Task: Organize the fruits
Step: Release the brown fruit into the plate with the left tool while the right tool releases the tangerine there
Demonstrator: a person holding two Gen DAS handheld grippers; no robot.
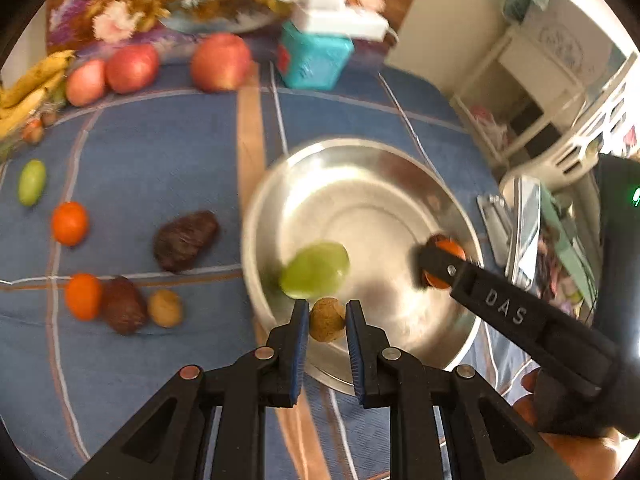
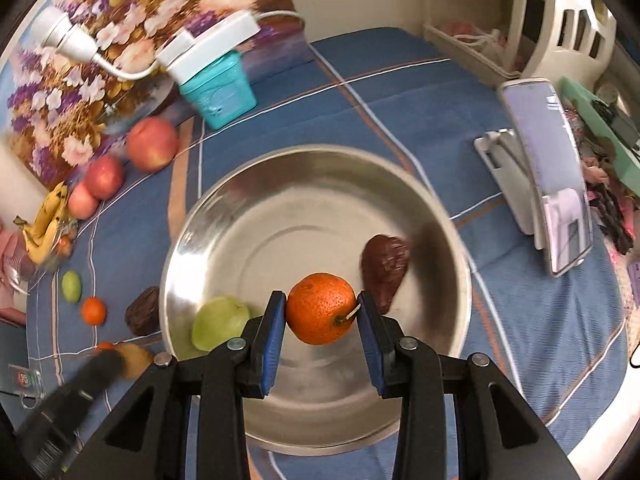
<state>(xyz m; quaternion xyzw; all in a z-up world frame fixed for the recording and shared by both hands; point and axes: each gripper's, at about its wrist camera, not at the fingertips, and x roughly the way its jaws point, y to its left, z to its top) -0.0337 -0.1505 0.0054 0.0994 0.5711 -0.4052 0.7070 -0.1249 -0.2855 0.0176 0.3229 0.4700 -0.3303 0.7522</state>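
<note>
A steel bowl [image 1: 360, 184] [image 2: 280, 200] sits on the blue cloth. It holds a green fruit [image 1: 314, 270] [image 2: 218, 322] and a dark brown fruit [image 2: 385, 266]. My left gripper [image 1: 327, 316] is shut on a small tan fruit [image 1: 327, 320] above the bowl's near rim. My right gripper [image 2: 321, 310] is shut on a small orange [image 2: 320, 308] [image 1: 446, 254] over the bowl. On the cloth to the left lie two small oranges [image 1: 70, 223], two dark brown fruits [image 1: 186, 240], a tan fruit [image 1: 165, 308] and a green fruit [image 1: 32, 182].
Three red apples [image 1: 220, 62] [image 2: 153, 143] and bananas [image 1: 30, 84] [image 2: 46, 224] lie at the far left. A teal box [image 1: 314, 60] [image 2: 218, 94] with a white charger stands behind the bowl. A phone on a stand [image 2: 548, 176] is at the right.
</note>
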